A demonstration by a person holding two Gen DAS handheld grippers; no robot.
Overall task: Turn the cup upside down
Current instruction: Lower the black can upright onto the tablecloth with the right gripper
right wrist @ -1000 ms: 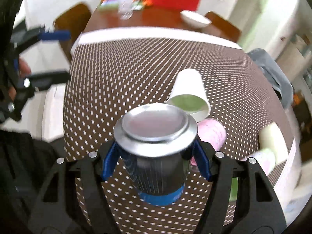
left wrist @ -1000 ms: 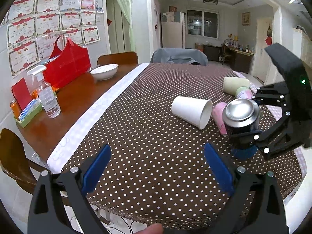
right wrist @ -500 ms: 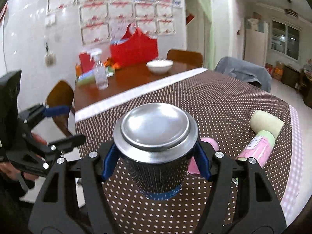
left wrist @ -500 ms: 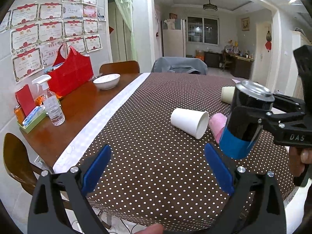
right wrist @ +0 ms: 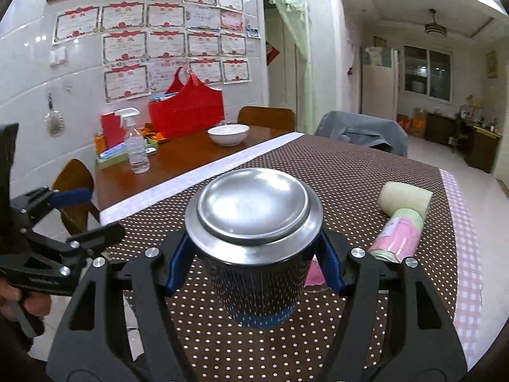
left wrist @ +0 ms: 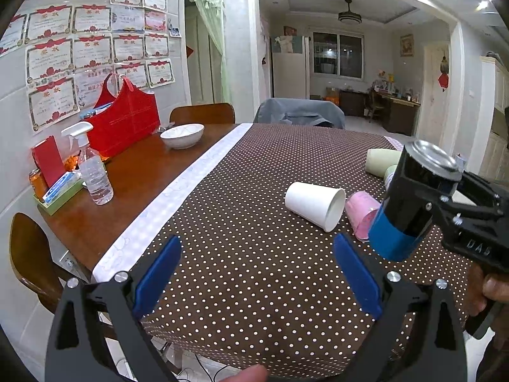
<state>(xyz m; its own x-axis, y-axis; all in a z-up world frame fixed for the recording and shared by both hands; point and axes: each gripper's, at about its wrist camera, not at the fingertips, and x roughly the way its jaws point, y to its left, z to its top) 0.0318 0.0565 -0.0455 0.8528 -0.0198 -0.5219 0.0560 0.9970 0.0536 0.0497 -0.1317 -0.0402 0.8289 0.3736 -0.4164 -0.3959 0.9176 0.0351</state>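
My right gripper [right wrist: 254, 267] is shut on a black cup with a blue band and a shiny metal end [right wrist: 254, 242]. It holds the cup in the air above the dotted tablecloth [right wrist: 366, 172], metal end up and tilted slightly. In the left wrist view the cup [left wrist: 410, 203] hangs at the right in the right gripper, blue end lowest. My left gripper [left wrist: 257, 273] is open and empty, low over the table's near edge.
A white paper cup [left wrist: 315, 200], a pink cup [left wrist: 361, 215] and a pale green cup [left wrist: 380, 160] lie on their sides on the cloth. A bowl [left wrist: 182, 134], a spray bottle [left wrist: 94, 172] and a red bag [left wrist: 122, 121] stand on the bare wood at left.
The right gripper has swung from looking down at the table to level, carrying the cup with it. The cup has sunk slightly toward the cloth. The left gripper has stayed put.
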